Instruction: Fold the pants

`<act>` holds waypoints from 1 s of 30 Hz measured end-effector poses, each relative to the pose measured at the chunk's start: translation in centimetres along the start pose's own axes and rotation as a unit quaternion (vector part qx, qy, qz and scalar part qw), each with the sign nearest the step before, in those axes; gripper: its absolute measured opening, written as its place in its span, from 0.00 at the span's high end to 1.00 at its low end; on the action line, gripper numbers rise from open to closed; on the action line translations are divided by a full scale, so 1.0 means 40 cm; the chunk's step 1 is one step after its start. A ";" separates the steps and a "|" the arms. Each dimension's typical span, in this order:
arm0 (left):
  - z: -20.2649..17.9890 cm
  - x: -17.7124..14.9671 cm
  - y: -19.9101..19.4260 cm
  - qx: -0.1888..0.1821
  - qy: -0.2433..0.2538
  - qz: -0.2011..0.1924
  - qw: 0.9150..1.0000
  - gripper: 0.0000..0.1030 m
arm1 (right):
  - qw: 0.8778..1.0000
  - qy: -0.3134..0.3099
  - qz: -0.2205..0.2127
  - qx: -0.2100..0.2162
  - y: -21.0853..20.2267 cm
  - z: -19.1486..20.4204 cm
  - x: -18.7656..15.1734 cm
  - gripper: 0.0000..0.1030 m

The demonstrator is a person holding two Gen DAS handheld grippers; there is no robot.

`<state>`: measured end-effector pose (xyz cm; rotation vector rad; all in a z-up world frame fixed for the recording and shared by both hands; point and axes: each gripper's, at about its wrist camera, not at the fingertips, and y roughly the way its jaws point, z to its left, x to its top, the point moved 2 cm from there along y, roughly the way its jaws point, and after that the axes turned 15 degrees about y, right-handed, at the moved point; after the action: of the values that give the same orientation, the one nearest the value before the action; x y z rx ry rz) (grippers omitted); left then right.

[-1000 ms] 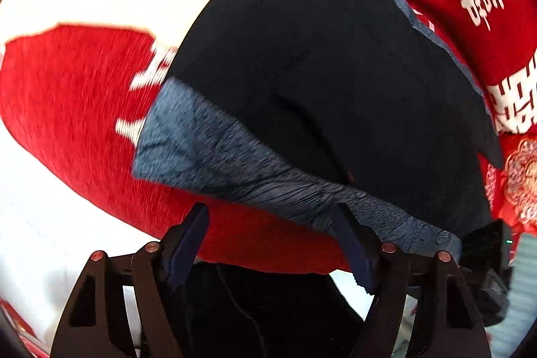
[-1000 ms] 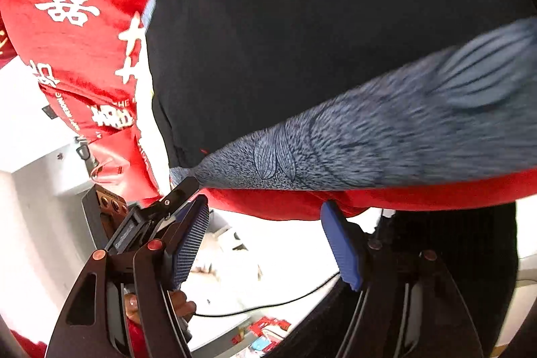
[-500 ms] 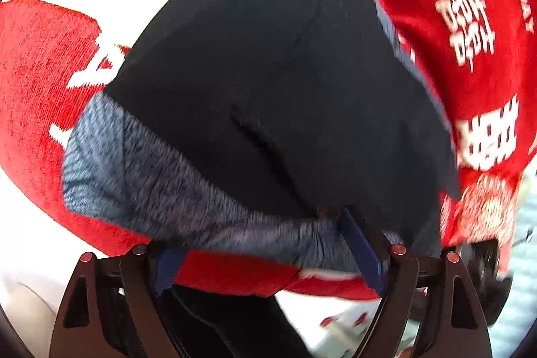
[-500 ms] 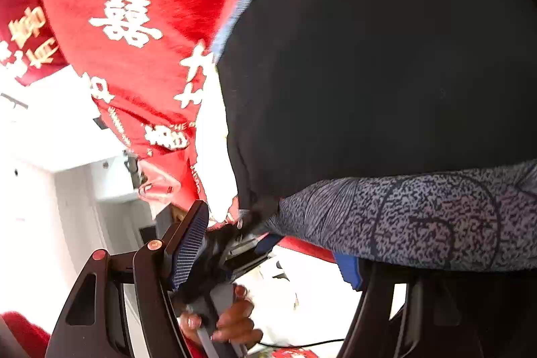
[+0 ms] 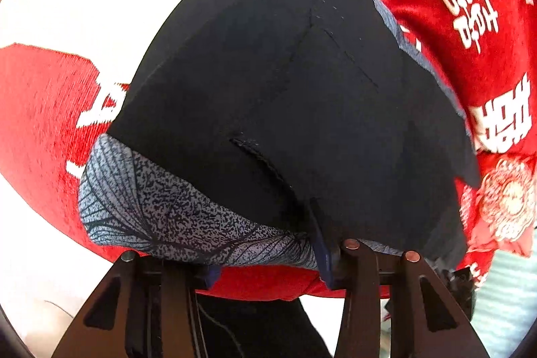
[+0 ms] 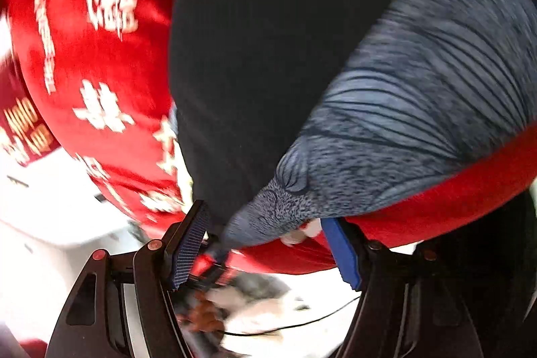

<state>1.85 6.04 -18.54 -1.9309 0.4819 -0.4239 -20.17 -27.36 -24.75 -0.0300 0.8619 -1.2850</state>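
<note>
Folded dark navy fabric pants (image 5: pixel 288 96) with grey leaf-print waistband (image 5: pixel 174 213) filled middle of red velvet cloth (image 5: pixel 43 123). Bare cloth lay free left and right. Near cloth edge open beside black-framed right gripper (image 6: pixel 268 244); blurred clutter below, possibly black cable (image 6: pixel 295 324).

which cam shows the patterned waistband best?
Left wrist: the patterned waistband is sharp, spanning the near edge of the dark pants. Right wrist shows one blurred end between the right claw's open fingers.
</note>
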 end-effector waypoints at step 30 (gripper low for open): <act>-0.052 0.051 -0.080 0.048 -0.012 0.014 0.999 0.77 | 0.993 -0.013 0.081 -0.089 -0.035 0.014 0.056 0.32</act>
<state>3.00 4.56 -14.65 -1.8318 0.4638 -0.3974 -20.93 -29.96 -24.91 -0.1153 0.9355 -1.0527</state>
